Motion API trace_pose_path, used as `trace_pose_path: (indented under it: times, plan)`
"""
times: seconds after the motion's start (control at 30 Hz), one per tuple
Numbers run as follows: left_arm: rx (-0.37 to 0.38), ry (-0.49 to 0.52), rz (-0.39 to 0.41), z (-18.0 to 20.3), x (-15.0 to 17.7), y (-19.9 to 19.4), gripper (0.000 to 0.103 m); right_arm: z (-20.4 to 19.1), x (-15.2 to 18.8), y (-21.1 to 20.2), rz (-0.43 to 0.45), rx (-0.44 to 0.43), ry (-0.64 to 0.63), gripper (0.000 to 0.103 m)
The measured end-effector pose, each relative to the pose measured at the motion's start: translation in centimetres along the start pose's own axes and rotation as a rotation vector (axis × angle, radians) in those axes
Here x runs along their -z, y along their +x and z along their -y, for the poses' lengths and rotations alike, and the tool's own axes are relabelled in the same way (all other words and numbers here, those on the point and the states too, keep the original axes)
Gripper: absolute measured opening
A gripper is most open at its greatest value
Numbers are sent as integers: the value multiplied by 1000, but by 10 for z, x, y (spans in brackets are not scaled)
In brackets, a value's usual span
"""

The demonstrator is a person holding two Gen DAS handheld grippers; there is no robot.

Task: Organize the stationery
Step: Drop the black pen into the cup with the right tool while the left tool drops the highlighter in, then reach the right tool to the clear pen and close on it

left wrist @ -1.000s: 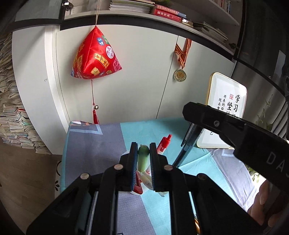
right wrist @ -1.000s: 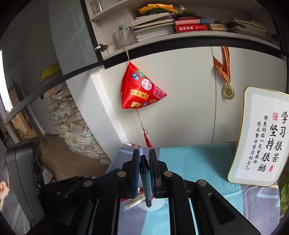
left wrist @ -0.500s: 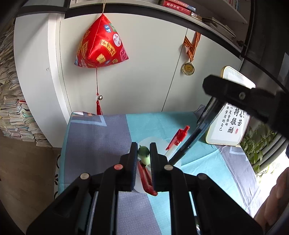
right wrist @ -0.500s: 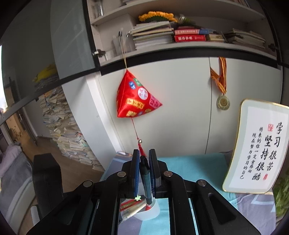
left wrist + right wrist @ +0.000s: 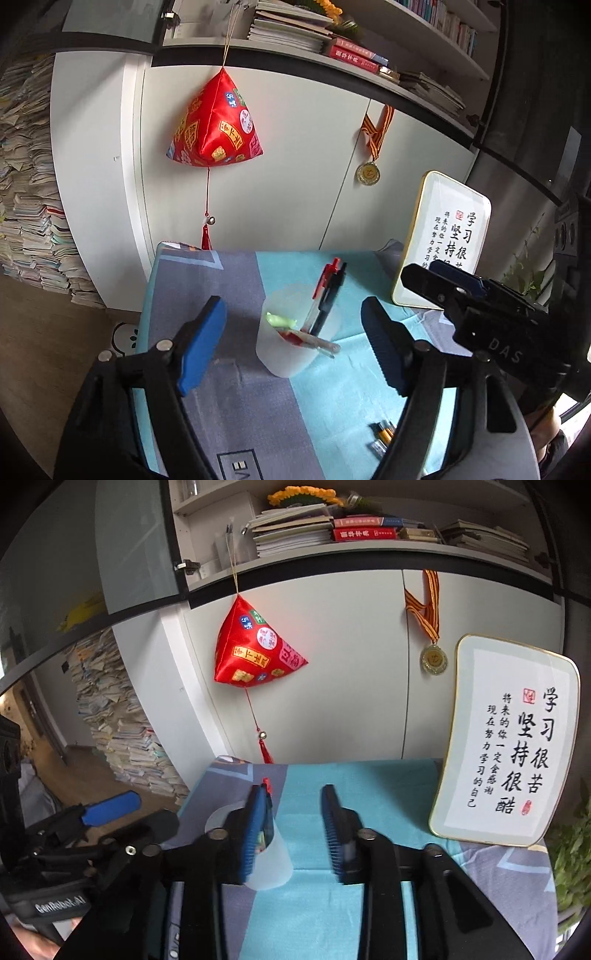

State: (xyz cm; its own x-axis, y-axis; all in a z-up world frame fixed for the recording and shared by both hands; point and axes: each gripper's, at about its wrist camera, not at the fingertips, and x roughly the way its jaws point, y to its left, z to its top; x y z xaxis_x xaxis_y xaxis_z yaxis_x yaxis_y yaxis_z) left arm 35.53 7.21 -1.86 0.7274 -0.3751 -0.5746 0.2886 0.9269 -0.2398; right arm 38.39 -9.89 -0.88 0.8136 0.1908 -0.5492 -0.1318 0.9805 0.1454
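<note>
Both grippers have let go since a moment ago: the left gripper (image 5: 295, 343), which was pinching a green-topped pen, now stands with its jaws spread wide and empty, and the right gripper (image 5: 291, 830), which was clamped on a dark pen, is likewise parted with nothing between its pads; the pens now sit in the translucent cup (image 5: 291, 350) on the table, a red pen (image 5: 325, 280) and a dark pen (image 5: 332, 291) leaning upright against its far rim, a green-capped pen (image 5: 280, 320) poking up inside, and a red-and-white pen (image 5: 314, 341) lying tilted across the near rim. I judge the cup light, thin-walled and easy to tip, since the leaning pens load one side; the pens look stiff, smooth and likely slippery, best pinched across the barrel near the middle. A few small items (image 5: 382, 437) lie on the cloth-covered table (image 5: 229, 398) near the left gripper's right finger; what they are I cannot tell. Beyond, a framed calligraphy plaque (image 5: 506, 746) leans at the table's right, close enough to be knocked by a wide swing; behind hang a red pyramid ornament (image 5: 218, 125) and a medal (image 5: 367, 171) on the white cabinet (image 5: 295, 184), well clear of the work.
</note>
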Motion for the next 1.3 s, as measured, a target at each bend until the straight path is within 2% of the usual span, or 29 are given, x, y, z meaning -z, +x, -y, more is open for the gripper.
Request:
trace_pose_path:
  times: [0.07,0.13,0.27,0.37,0.53,0.63,0.83,0.97,1.13,1.17,1.2,1.27,1.3]
  plan:
    - [14,10,5,5,10,-13,80,2,10,-17,-3,8,-45,75]
    - [29,27,5,12,24,-24,82,3,23,-30,-31,18,-93,75]
    - [55,65,-25,26,53,-32,84,9,59,-48,-143,13,-141,75]
    - [63,81,-75,35,76,-31,85,17,91,-61,-180,64,-145,75]
    - [82,58,-195,46,115,-14,85,34,146,-69,-304,25,-85,75]
    - [90,54,-243,53,135,-9,85,38,171,-67,-362,22,-71,64]
    - [85,67,-285,67,158,-10,85,38,194,-78,-384,17,-53,63]
    - [79,66,-314,74,167,-7,85,31,202,-78,-405,24,-82,50]
    - [64,92,-333,83,177,-3,85,27,210,-76,-410,26,-81,48]
    - [60,97,-336,85,178,-2,85,26,211,-77,-406,22,-79,41]
    - [57,100,-339,86,179,-1,85,26,211,-77,-405,7,-73,29]
    - [59,98,-343,88,180,1,85,24,211,-78,-413,-29,-64,16]
    - [62,95,-344,89,180,1,85,23,210,-77,-418,-43,-56,14]
